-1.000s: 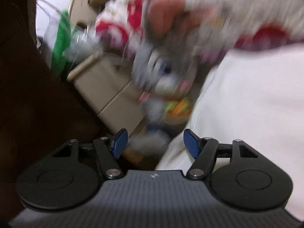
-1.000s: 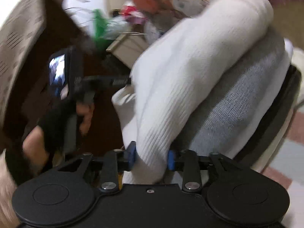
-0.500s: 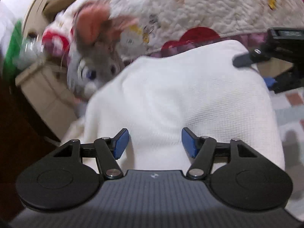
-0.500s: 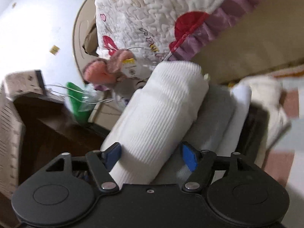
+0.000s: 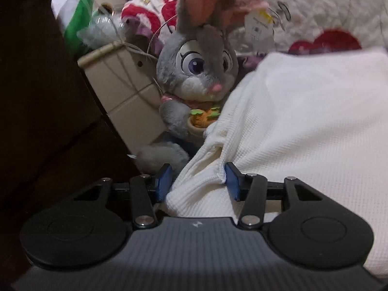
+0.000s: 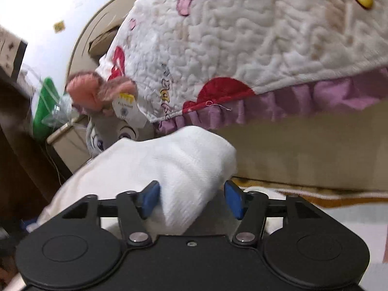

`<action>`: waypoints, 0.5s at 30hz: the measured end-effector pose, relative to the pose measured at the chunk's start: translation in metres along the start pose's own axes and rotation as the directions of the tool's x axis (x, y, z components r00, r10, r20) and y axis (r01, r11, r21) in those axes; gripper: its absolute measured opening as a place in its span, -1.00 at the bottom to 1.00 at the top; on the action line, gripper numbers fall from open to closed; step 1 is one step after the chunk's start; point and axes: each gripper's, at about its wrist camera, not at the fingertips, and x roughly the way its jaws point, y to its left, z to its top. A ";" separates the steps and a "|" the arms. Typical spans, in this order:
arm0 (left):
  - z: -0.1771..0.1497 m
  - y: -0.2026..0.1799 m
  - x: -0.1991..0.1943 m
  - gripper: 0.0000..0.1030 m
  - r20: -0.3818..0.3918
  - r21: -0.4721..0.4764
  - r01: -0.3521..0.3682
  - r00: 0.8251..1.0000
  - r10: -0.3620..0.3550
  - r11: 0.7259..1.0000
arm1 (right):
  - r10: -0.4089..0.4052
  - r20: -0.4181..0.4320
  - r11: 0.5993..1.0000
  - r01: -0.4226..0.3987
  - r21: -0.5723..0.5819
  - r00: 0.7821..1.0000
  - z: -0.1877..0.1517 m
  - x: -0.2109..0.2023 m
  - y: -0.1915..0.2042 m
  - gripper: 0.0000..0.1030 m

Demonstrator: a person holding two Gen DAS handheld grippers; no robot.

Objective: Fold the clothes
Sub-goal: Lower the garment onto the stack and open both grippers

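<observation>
The left gripper (image 5: 197,181) is sitting at the near-left corner of a folded white waffle-knit garment (image 5: 303,131), and its jaws have just been closing — a bunched fold of the cloth is lying between the blue pads (image 5: 163,181), both of which are touching it, so it is pinching that corner. The garment is spreading away to the right and far side of this view. Just beyond its left edge a grey plush rabbit (image 5: 198,72) is sitting upright against a beige cardboard box (image 5: 121,89), with dark wooden furniture (image 5: 43,109) filling the left.

The right gripper (image 6: 191,201) is reaching over another end of the white garment (image 6: 169,165). Its jaws have just been closing as well, with a rounded fold of cloth lying between them — the left pad (image 6: 150,198) is touching the fabric, while the right pad is standing clear of it with a gap showing, so the jaws are spread and not gripping. Behind the garment a quilted bedspread (image 6: 254,48) with a pink ruffle is hanging over a beige bed base (image 6: 315,150).
</observation>
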 end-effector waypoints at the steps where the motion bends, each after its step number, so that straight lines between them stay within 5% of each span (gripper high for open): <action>1: 0.000 -0.002 -0.003 -0.05 -0.004 0.008 -0.013 1.000 0.013 1.000 | -0.004 0.001 1.000 0.004 0.011 1.000 0.000 -0.003 0.003 0.23; 4: 0.005 0.001 -0.022 0.00 -0.005 -0.077 0.015 1.000 -0.015 0.997 | -0.016 0.028 0.996 0.019 -0.087 0.999 -0.013 -0.026 0.032 0.23; 7: 0.005 -0.005 -0.056 0.00 0.045 -0.098 0.062 0.997 -0.057 0.993 | 0.156 -0.018 0.981 -0.157 -0.118 0.988 -0.035 -0.047 0.050 0.23; 12: -0.017 -0.042 -0.100 0.36 -0.012 -0.041 0.141 0.990 -0.141 0.989 | 0.258 -0.145 0.933 -0.285 -0.220 0.955 -0.094 -0.076 0.079 0.20; 15: -0.033 -0.057 -0.127 0.36 0.011 -0.025 0.034 0.999 -0.033 0.999 | 0.304 -0.252 0.910 -0.358 -0.209 0.919 -0.111 -0.085 0.083 0.20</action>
